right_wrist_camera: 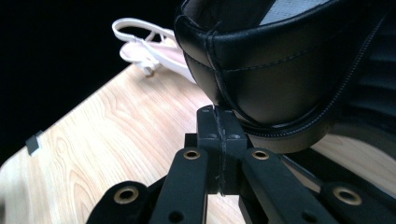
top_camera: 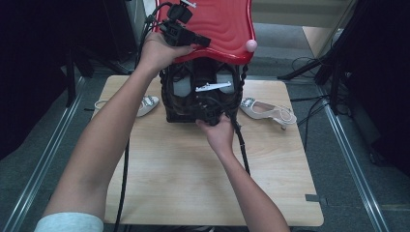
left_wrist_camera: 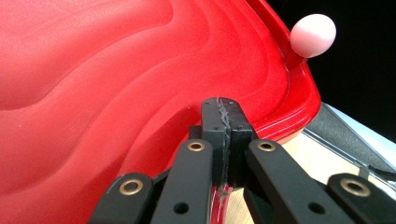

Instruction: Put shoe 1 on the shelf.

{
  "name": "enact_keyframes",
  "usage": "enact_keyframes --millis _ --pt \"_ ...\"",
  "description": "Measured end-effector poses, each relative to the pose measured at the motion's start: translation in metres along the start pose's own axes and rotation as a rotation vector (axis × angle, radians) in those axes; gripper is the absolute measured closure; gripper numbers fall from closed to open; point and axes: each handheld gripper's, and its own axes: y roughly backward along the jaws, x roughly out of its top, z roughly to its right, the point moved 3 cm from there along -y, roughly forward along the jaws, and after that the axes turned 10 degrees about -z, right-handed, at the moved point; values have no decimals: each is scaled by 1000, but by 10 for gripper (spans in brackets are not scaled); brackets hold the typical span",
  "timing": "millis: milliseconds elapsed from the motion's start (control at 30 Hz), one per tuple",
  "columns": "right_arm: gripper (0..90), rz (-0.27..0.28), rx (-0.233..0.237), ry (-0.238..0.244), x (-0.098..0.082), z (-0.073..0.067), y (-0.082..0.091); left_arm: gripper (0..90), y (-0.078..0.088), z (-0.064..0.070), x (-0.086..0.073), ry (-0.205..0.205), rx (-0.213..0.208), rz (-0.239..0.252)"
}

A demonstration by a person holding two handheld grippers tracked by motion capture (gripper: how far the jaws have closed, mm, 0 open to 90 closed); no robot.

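Observation:
A black woven basket [top_camera: 170,96] stands at the far middle of the wooden table [top_camera: 193,179]. Its red wavy lid [top_camera: 222,24] [left_wrist_camera: 116,70] is tipped up, with a pink knob [top_camera: 251,45] [left_wrist_camera: 313,35] at its rim. My left gripper [top_camera: 205,42] [left_wrist_camera: 223,116] is shut on the lid's lower edge and holds it raised. At the basket's front, my right gripper [top_camera: 205,113] [right_wrist_camera: 219,123] is shut at the lower edge of a black leather shoe [right_wrist_camera: 280,60], which hangs just above the table.
One white heeled sandal [top_camera: 268,111] [right_wrist_camera: 149,46] lies to the right of the basket, and another [top_camera: 147,103] lies to its left. A black cable [top_camera: 241,145] trails across the table beside my right forearm. Metal rails run along the floor on both sides.

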Motion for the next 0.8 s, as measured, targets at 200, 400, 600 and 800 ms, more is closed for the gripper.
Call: enact_keyframes --millis 200,400,600,800 --pt "900 15 -8 -34 13 10 -2 900 0 0 0 -2 3 0" --pt "900 28 15 -67 23 16 -8 900 0 0 0 -2 3 0" --pt "900 -15 -25 -70 22 20 -18 899 1 1 -1 -4 9 6" --pt "887 19 -18 -61 11 18 -12 814 4 3 0 10 10 1"
